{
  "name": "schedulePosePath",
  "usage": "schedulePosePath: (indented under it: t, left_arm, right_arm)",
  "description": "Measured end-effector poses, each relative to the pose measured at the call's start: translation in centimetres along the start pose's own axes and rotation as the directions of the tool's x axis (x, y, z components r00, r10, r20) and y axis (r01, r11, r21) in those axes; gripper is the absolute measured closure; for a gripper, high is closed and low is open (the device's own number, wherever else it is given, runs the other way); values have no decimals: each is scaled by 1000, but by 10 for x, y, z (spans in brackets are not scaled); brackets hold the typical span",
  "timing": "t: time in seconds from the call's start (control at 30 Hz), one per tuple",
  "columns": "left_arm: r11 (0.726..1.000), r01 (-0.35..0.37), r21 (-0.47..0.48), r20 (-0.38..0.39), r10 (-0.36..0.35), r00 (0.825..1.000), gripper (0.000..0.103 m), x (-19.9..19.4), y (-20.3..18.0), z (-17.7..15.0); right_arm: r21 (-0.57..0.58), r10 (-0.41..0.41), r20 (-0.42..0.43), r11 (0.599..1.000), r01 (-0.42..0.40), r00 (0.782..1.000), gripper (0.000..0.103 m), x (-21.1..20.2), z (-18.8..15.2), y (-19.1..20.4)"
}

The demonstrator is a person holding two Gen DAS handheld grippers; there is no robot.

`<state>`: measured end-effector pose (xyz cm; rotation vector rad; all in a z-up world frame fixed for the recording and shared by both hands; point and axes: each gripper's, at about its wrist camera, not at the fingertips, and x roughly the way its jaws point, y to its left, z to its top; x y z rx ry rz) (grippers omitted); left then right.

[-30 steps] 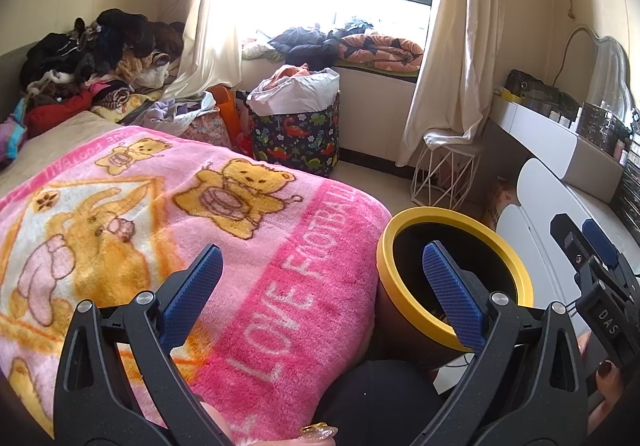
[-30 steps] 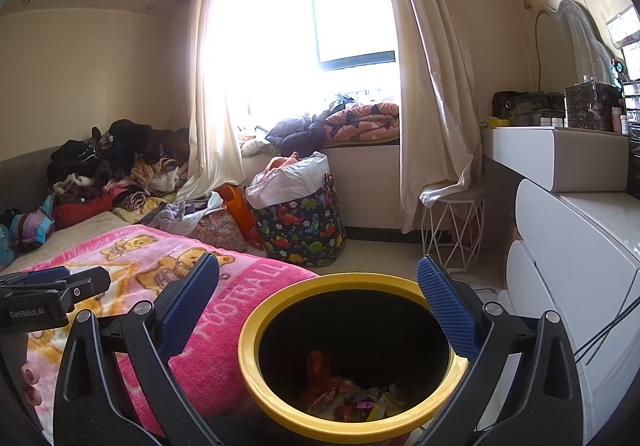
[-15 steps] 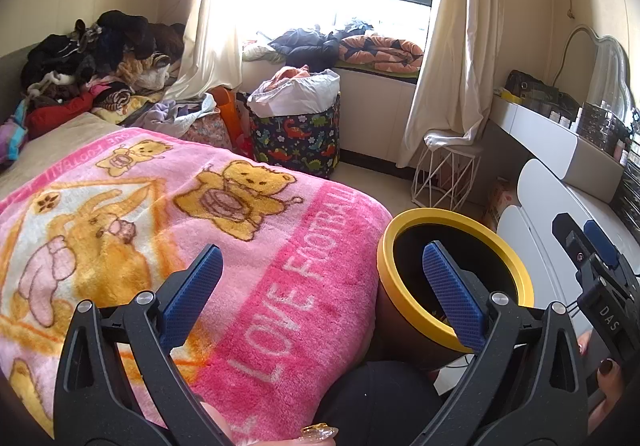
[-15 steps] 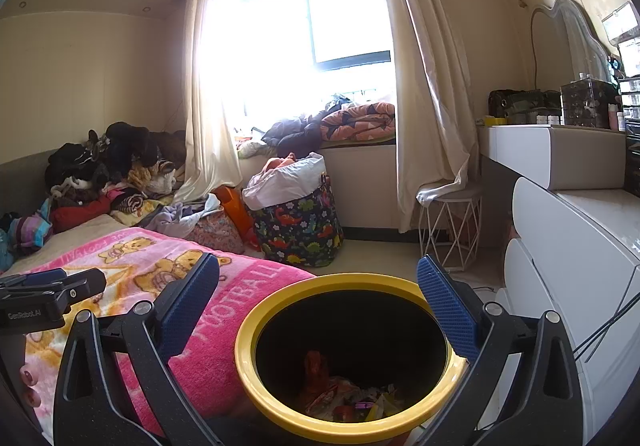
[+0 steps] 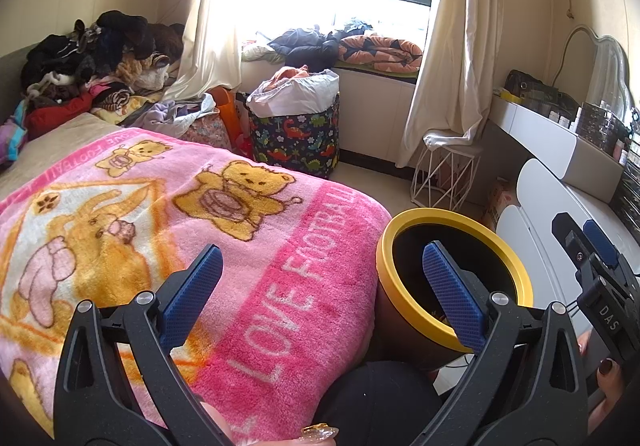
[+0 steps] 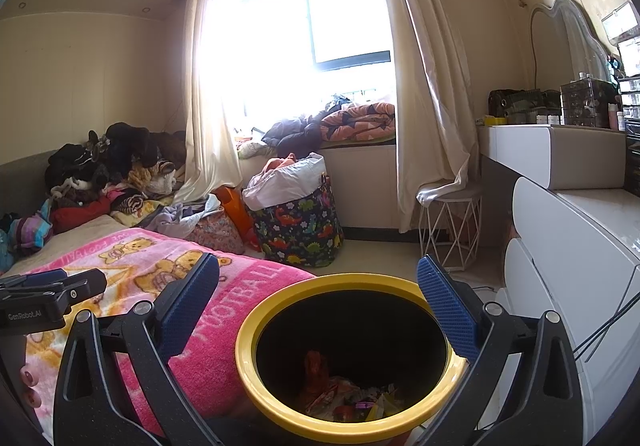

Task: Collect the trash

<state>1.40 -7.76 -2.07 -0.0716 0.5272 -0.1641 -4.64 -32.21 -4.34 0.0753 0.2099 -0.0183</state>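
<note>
Right gripper (image 6: 318,278) is held with jaws spread wide and nothing between them, directly above the yellow-rimmed bin (image 6: 280,406); wrappers (image 6: 352,402) are seen at its bottom. Left gripper (image 5: 320,270) is likewise gaping and unloaded, over the pink blanket (image 5: 200,205) beside the bin
</note>
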Motion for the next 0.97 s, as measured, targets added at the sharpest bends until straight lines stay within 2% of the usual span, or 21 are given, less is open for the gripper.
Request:
schedulePosePath:
  t: [0.27,0.4,0.5,0.57,0.6,0.63,0.67,0.73,0.77,0.8,0.83,0.87,0.9,0.93,0.97]
  left_arm:
    - [1000,-14,5,-10,14,1000,11,0,-1,3]
    - [999,-38,-26,-23,38,999,11,-1,6,8]
    - [993,-83,-85,-25,81,996,11,-5,29,12]
    - [978,-130,-165,-31,127,991,11,-11,60,15]
    - [964,-160,-211,-36,156,987,11,-15,81,15]
    - [952,-188,-241,-39,184,982,11,-18,96,15]
    - [927,-247,-281,-52,242,969,11,-23,121,12]
    - [861,-375,-344,-106,361,926,11,-32,167,1]
    - [805,-461,-373,-158,434,887,11,-37,196,-8]
    - [761,-521,-387,-202,481,853,11,-40,219,-16]
    - [702,-593,-394,-259,535,805,11,-44,245,-28]
    - [634,-668,-388,-325,585,744,11,-48,272,-42]
    - [572,-726,-381,-385,616,687,11,-51,299,-57]
    - [522,-765,-376,-426,636,643,11,-55,320,-70]
    - [487,-793,-367,-454,650,609,11,-57,334,-79]
  right_arm:
    - [-3,-1,-9,1000,1,1000,7,1,1,-3]
    - [-10,18,-19,1000,-18,1000,7,5,2,2]
    - [-34,95,-67,995,-97,993,6,20,7,22]
    - [-51,169,-109,983,-175,980,6,32,11,44]
    - [-54,222,-146,971,-232,964,6,42,13,62]
    - [-53,280,-199,954,-296,939,6,54,14,83]
    - [-52,333,-253,933,-356,908,6,65,13,105]
    - [-31,442,-378,872,-488,813,6,89,6,164]
    - [-22,483,-444,836,-549,754,6,101,-3,202]
    - [-13,512,-511,799,-601,691,6,112,-13,237]
    - [-14,518,-564,773,-634,644,6,117,-23,265]
    - [-7,527,-629,731,-682,571,6,125,-40,306]
    - [-3,526,-666,707,-708,528,6,129,-51,331]
    - [-11,508,-712,683,-731,485,6,132,-68,363]
    - [-19,492,-750,652,-758,442,6,136,-86,397]
